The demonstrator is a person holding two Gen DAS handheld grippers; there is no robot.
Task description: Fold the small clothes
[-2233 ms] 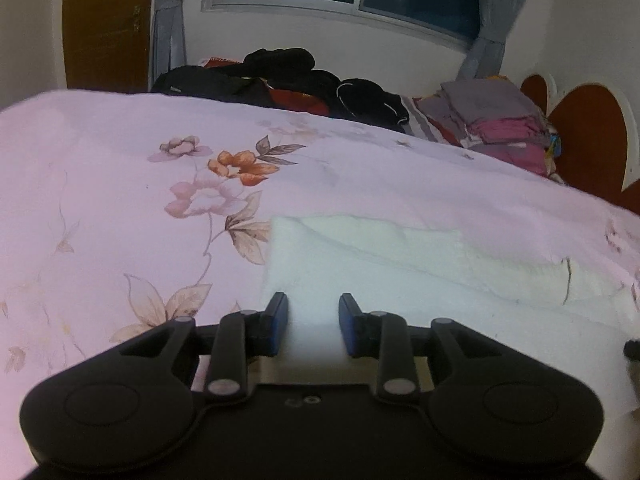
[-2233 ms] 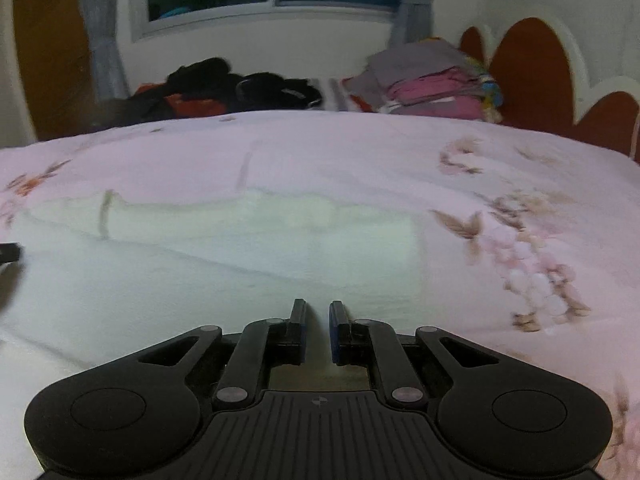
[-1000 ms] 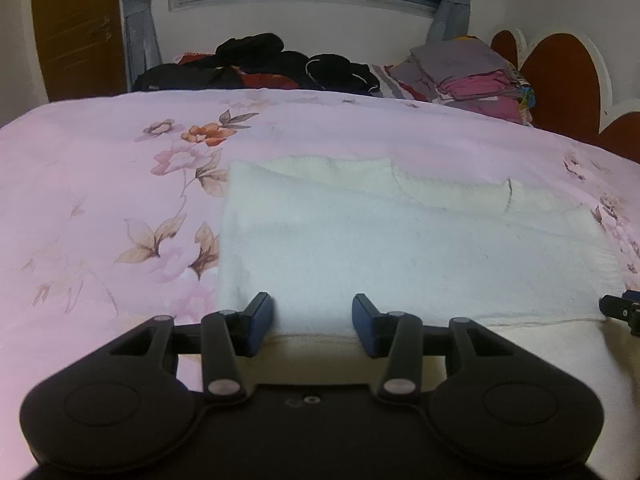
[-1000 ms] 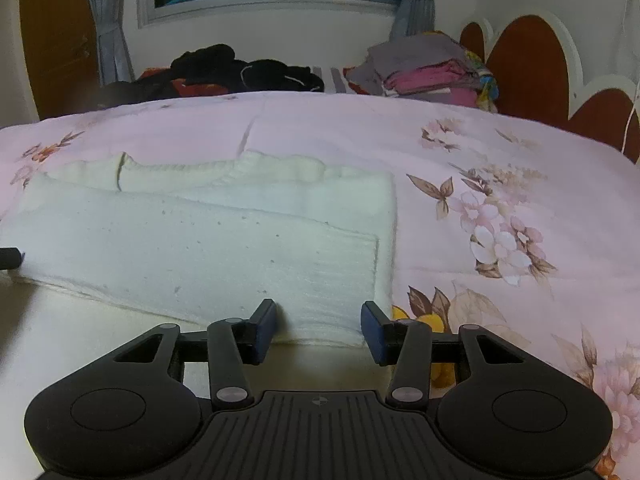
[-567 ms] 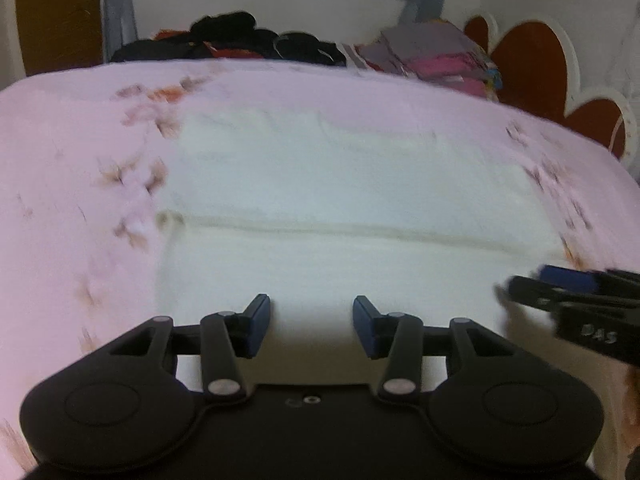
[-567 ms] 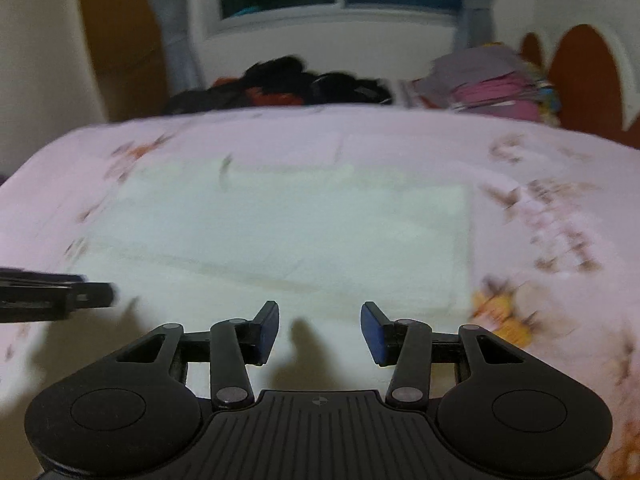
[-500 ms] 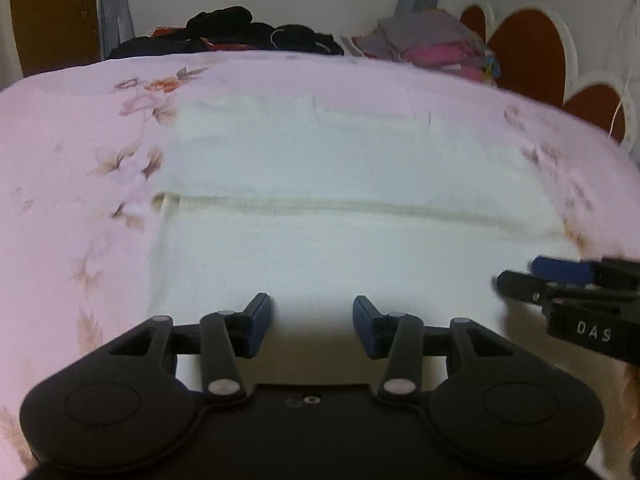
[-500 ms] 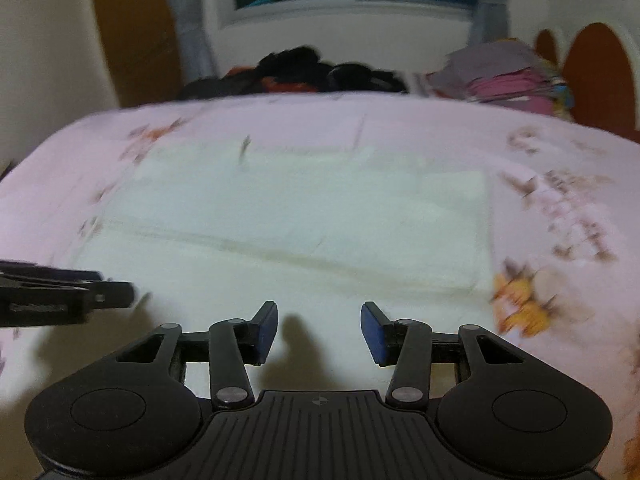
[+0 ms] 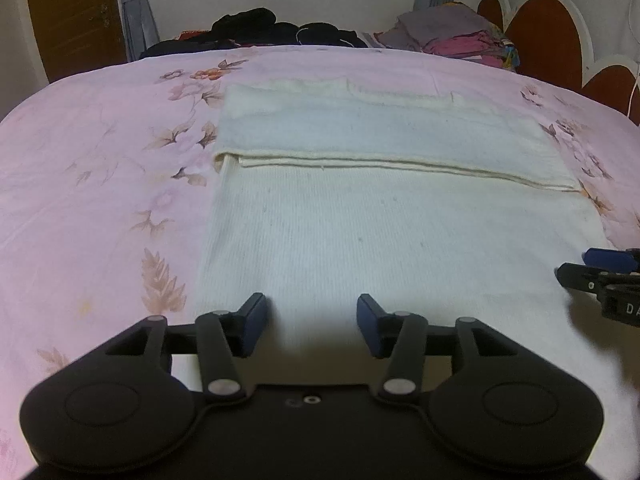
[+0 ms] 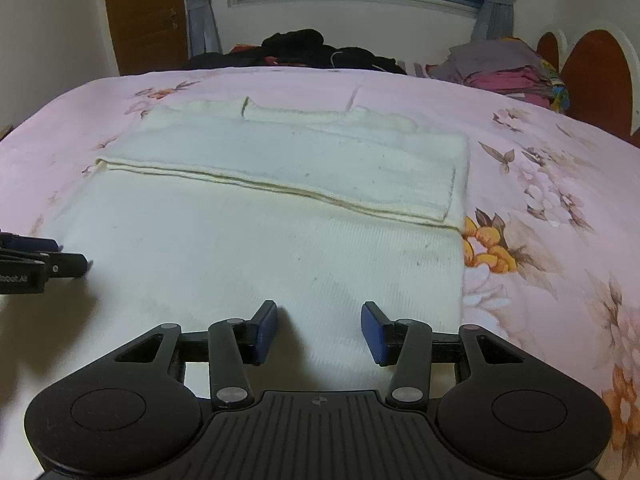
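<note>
A cream knit garment point(image 9: 380, 216) lies flat on the pink floral bed, its far part folded toward me into a band point(image 9: 380, 136) with a straight edge across the middle. My left gripper point(image 9: 311, 322) is open and empty above the garment's near left part. My right gripper point(image 10: 319, 328) is open and empty above its near right part. The garment also shows in the right wrist view point(image 10: 260, 240), with the folded band point(image 10: 300, 160). The right gripper's tips show at the left view's right edge point(image 9: 600, 272); the left gripper's tips show at the right view's left edge point(image 10: 40, 264).
The pink floral bedspread point(image 9: 100, 168) surrounds the garment. A heap of dark clothes point(image 9: 256, 28) and a stack of folded clothes point(image 9: 452, 36) lie at the bed's far side. A red headboard point(image 9: 548, 32) is at the right, a brown door point(image 9: 72, 12) at the far left.
Both grippers were near-shut at the fold's edge, then opened and drew back toward me. The far part of the garment now lies folded over the middle. Both grippers hover over the near part.
</note>
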